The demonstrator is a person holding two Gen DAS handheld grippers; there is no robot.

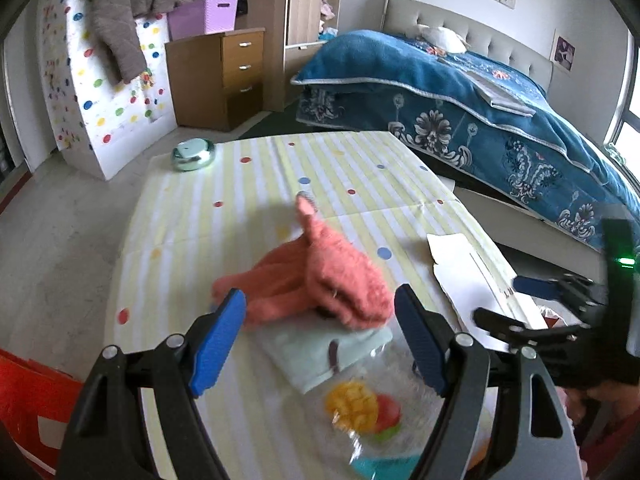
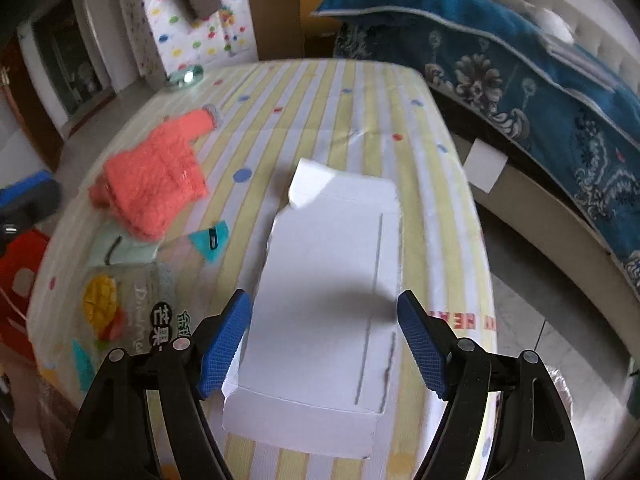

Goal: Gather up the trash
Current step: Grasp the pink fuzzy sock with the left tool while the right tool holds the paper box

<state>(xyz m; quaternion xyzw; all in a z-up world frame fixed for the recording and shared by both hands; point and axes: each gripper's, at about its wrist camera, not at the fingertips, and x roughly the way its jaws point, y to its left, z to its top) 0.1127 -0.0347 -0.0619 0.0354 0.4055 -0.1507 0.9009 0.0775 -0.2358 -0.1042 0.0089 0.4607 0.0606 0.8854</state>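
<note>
I hold the left gripper (image 1: 320, 336) spread wide above the clear mango snack bag (image 1: 372, 404), pinching nothing; an orange knitted sweater (image 1: 320, 280) lies just beyond it. My right gripper (image 2: 324, 340) is spread too, empty, over the flattened white carton (image 2: 324, 304) on the striped tablecloth (image 2: 340, 100)
</note>
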